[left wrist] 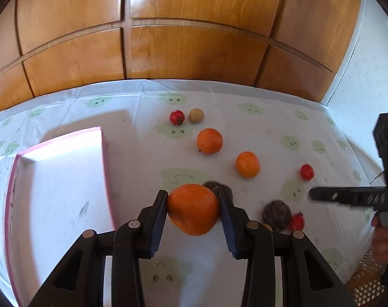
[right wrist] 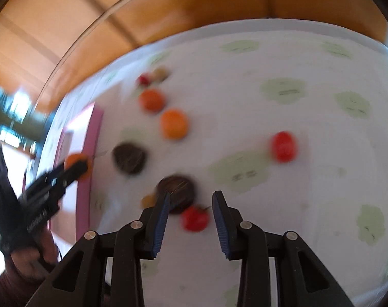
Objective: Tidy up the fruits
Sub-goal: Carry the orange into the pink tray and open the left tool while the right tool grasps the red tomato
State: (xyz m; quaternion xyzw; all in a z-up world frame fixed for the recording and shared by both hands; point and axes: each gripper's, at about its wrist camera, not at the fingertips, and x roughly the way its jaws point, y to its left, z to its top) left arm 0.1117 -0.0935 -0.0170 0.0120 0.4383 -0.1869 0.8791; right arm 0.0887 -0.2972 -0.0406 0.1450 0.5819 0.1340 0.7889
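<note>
wooden cabinet panels (left wrist: 188, 48) are standing behind a tabletop (left wrist: 245, 128) covered in a white cloth with pale green prints. my left gripper (left wrist: 193, 208) is clamping an orange (left wrist: 193, 209) by its sides, lifted just right of the pink-rimmed tray (left wrist: 104, 158); it is too round for me to tell its long axis. my right gripper (right wrist: 190, 206) is hanging with its jaws wide apart around nothing, above a small red fruit (right wrist: 195, 218). across the cloth i am counting two more oranges, three small red fruits, two dark brown fuzzy fruits and one tan round fruit.
</note>
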